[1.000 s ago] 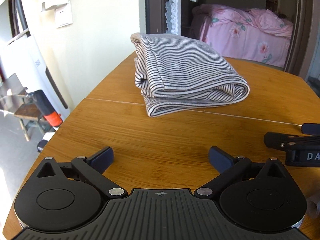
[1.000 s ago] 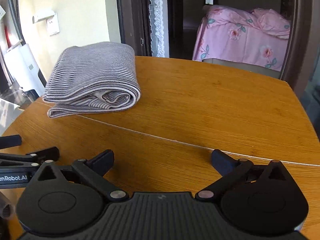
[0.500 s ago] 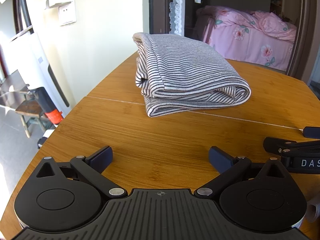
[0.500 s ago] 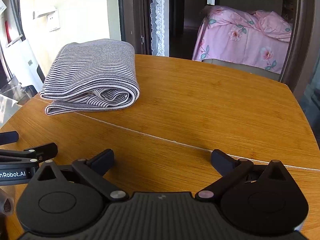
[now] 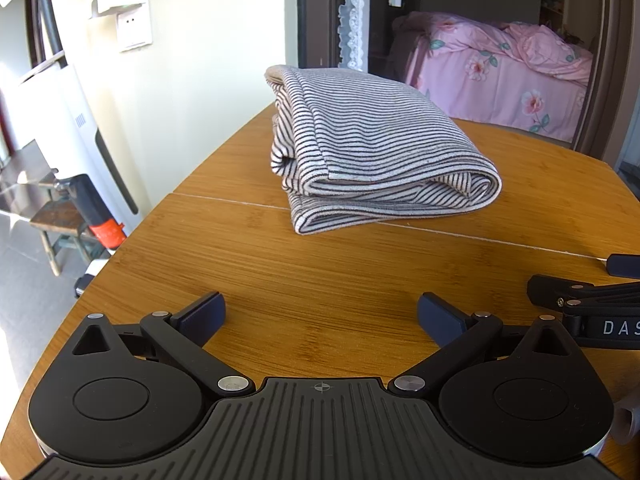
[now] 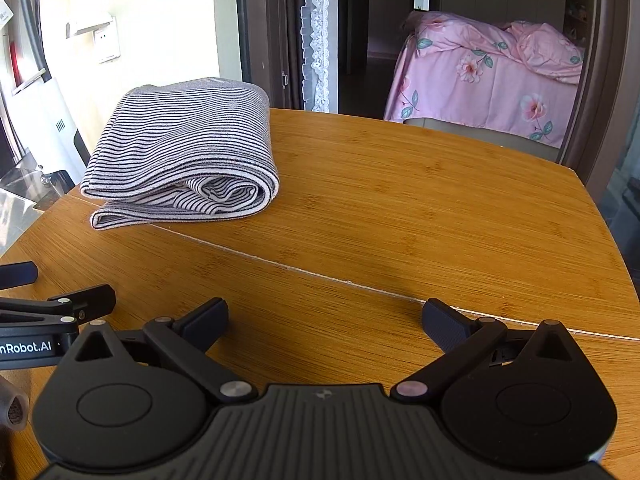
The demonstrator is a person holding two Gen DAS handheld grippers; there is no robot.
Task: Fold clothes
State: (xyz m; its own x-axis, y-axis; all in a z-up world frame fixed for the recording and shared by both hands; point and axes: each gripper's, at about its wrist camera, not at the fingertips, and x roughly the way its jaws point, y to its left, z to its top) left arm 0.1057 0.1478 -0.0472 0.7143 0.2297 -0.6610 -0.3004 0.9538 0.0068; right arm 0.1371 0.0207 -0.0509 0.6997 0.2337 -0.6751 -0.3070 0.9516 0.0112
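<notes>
Striped garment (image 5: 372, 152), folded into a thick bundle, sits on the wooden table (image 5: 320, 280) beyond both tools; left gripper (image 5: 320, 316) and right gripper (image 6: 324, 320) hover spread and empty (folding apparently finished).

This is a lived-in home, seen from a dining area. A wooden table (image 6: 420, 208) with a seam across its top stands beside a cream wall carrying a wall socket (image 5: 134, 28). Behind it, a dark-framed doorway (image 6: 264, 32) trimmed with a white lace curtain (image 6: 316, 36) opens onto a bedroom, where a bed is covered by a pink floral quilt (image 6: 480, 76). A folded striped garment (image 5: 372, 152) lies on the table, and a small wooden stool (image 5: 56, 224) sits on the tiled floor.
</notes>
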